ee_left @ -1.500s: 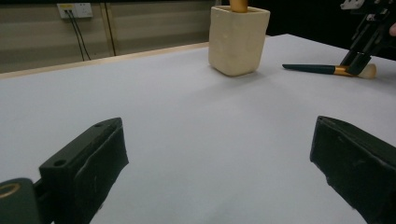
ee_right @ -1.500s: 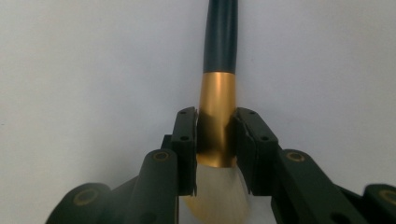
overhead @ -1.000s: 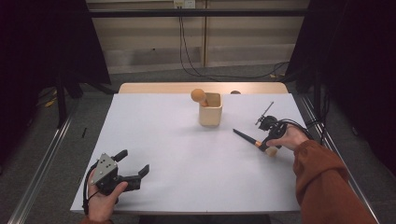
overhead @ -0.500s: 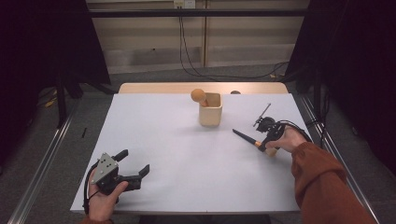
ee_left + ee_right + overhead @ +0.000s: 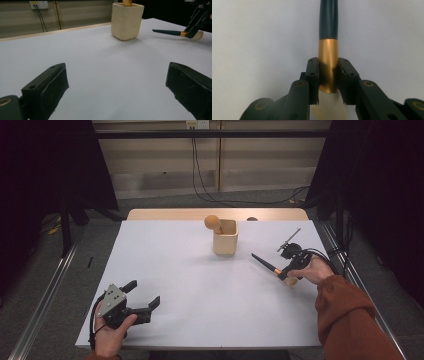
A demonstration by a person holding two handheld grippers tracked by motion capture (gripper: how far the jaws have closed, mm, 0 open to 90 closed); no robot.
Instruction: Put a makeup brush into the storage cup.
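A brush with a dark handle, gold ferrule and pale bristles lies level at the right of the white table, its handle pointing left toward the middle. My right gripper is shut on the gold ferrule, as the right gripper view shows: brush, right gripper. From the left gripper view the brush is far off at the right. A cream cup stands at the back centre with a round-headed wooden tool in it. My left gripper rests open at the front left with nothing between its jaws.
The cup stands ahead of the left gripper, with bare white tabletop between them. A wooden strip runs along the table's back edge. Cables hang on the wall behind. Floor rails run along both sides of the table.
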